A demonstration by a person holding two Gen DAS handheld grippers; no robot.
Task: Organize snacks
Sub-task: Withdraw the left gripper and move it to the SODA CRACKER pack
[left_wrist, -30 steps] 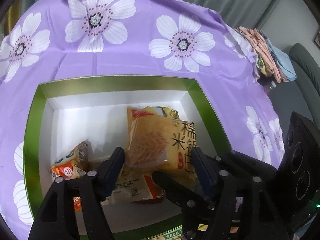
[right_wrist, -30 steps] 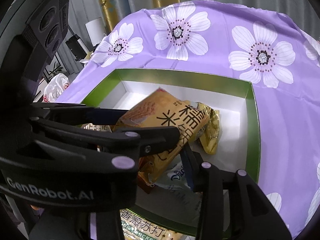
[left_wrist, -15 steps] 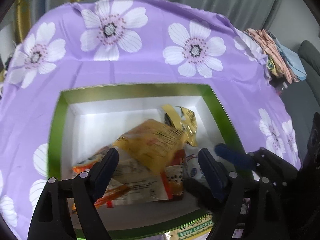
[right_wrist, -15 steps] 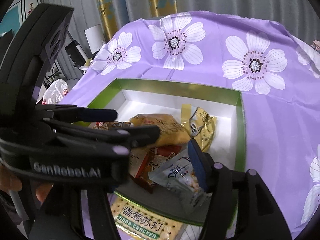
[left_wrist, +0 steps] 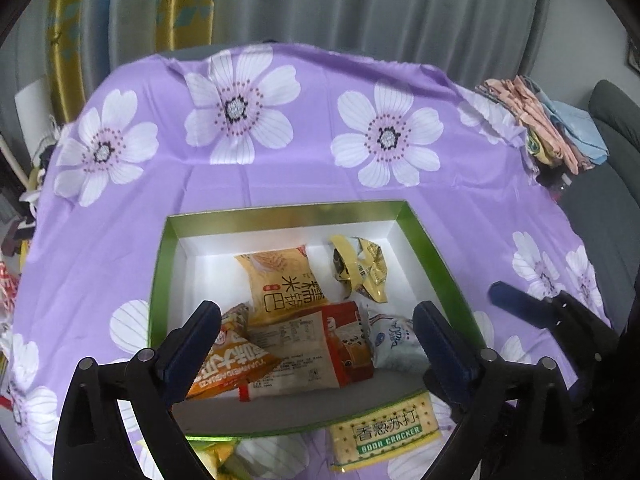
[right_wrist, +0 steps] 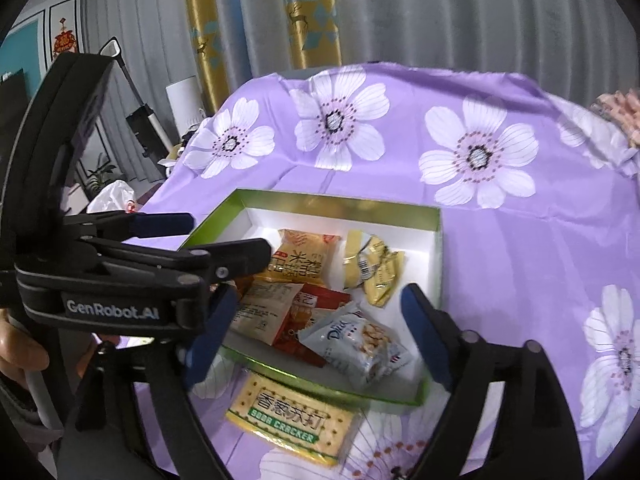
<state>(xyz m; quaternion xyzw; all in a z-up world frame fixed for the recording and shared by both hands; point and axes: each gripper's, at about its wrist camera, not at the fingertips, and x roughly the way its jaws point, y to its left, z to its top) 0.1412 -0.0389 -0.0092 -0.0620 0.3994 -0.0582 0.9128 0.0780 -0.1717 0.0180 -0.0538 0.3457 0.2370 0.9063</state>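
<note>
A green-rimmed white box [left_wrist: 424,236] [right_wrist: 437,248] sits on the purple flowered cloth and holds several snack packets. The yellow rice-cracker packet [left_wrist: 282,286] [right_wrist: 298,258] lies flat near the box's back. A crumpled gold packet [left_wrist: 360,272] [right_wrist: 374,270], a red and white packet [left_wrist: 304,350] [right_wrist: 276,312], an orange packet [left_wrist: 226,364] and a pale nut packet [left_wrist: 394,338] [right_wrist: 358,342] lie around it. A soda cracker pack [left_wrist: 386,434] [right_wrist: 294,420] lies on the cloth in front of the box. My left gripper [left_wrist: 316,336] is open and empty above the box's front. My right gripper [right_wrist: 316,320] is open and empty beside it.
A stack of folded cloths [left_wrist: 544,124] sits at the table's far right edge. Curtains [right_wrist: 312,12] hang behind the table. A grey sofa [left_wrist: 616,120] is to the right. Another packet [left_wrist: 218,458] peeks out on the cloth at the front left.
My left gripper let go of the yellow rice-cracker packet, which now lies flat in the box. Both grippers have pulled back and up from the box.
</note>
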